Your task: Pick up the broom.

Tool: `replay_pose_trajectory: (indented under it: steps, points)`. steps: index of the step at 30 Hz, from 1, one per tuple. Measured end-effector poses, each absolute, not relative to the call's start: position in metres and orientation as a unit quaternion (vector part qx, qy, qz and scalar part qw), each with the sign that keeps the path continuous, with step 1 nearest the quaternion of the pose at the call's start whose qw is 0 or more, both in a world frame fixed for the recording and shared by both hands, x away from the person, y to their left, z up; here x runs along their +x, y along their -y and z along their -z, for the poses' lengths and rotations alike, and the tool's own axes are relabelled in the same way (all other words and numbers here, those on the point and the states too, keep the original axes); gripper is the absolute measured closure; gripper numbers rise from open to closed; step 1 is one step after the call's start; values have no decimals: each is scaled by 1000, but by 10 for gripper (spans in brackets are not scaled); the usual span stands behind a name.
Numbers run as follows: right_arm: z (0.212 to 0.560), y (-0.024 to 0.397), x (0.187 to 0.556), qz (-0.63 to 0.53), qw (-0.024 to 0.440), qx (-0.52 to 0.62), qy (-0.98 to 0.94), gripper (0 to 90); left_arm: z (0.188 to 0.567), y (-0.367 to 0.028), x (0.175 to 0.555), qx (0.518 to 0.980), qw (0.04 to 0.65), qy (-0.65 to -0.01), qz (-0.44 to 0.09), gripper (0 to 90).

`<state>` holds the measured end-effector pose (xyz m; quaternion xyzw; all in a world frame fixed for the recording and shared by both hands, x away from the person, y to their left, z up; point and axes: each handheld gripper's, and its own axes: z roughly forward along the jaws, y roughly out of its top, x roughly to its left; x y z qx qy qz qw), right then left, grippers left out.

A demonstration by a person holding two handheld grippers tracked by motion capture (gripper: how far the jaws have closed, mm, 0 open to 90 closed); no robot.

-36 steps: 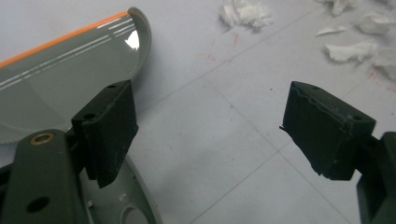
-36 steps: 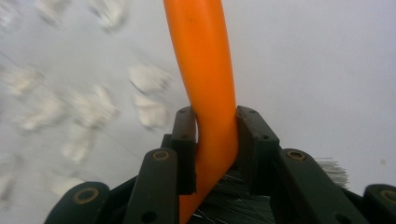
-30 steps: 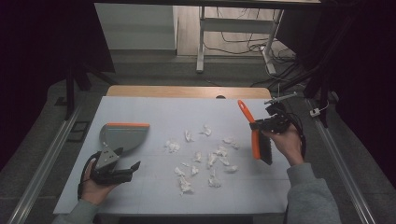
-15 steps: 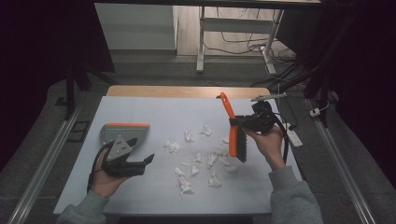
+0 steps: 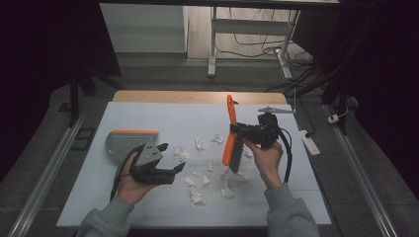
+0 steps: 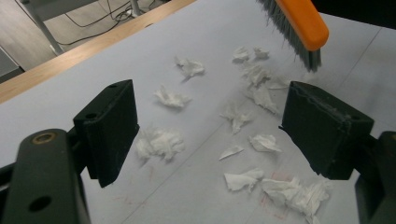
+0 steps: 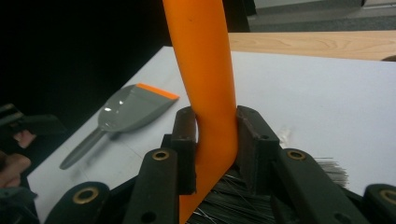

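1. Nearest the person, the left gripper (image 5: pixel 170 170) sits in the left hand (image 5: pixel 129 183), low over the pale blue table mat (image 5: pixel 148 116); its two black jaws stand wide apart with nothing between them, and through the gap in its own view lie the scraps.
2. Just beyond those jaws, the crumpled white paper scraps (image 6: pixel 161 141) are scattered loosely across the middle of the mat, some touching, most a little apart.
3. To the right, the right gripper (image 7: pixel 214 149) is clamped on the orange plastic hand brush (image 5: pixel 230 136) right where handle meets head; the jaws press both sides of the orange neck and dark bristles show beneath.
4. The brush stands nearly upright, bristle end down among the scraps on the right side of the pile, handle tip pointing to the far edge.
5. Off to the left, the grey dustpan with an orange lip (image 5: pixel 127 142) lies flat on the mat, just behind the left gripper.
6. Farthest back, a light wooden tabletop strip (image 5: pixel 197 97) borders the mat.
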<state>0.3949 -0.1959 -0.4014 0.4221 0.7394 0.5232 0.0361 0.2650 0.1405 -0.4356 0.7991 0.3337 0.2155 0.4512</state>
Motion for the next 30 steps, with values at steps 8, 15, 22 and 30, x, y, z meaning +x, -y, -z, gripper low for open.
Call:
replay_pose_trajectory:
  steps: [8,15,22,30]
  points:
    - [407,182,379,-555,33,412,-722,697,444,-119,265,808,451,-325,-194,198]
    - [411,173,367,-559,57,408,-719,697,451,-103,265,813,455,-319,-174,197]
    - [421,163,362,-574,50,422,-700,697,458,-94,263,808,462,-322,-171,197]
    - [434,148,355,-590,42,434,-679,697,472,-80,264,810,458,-324,-171,260]
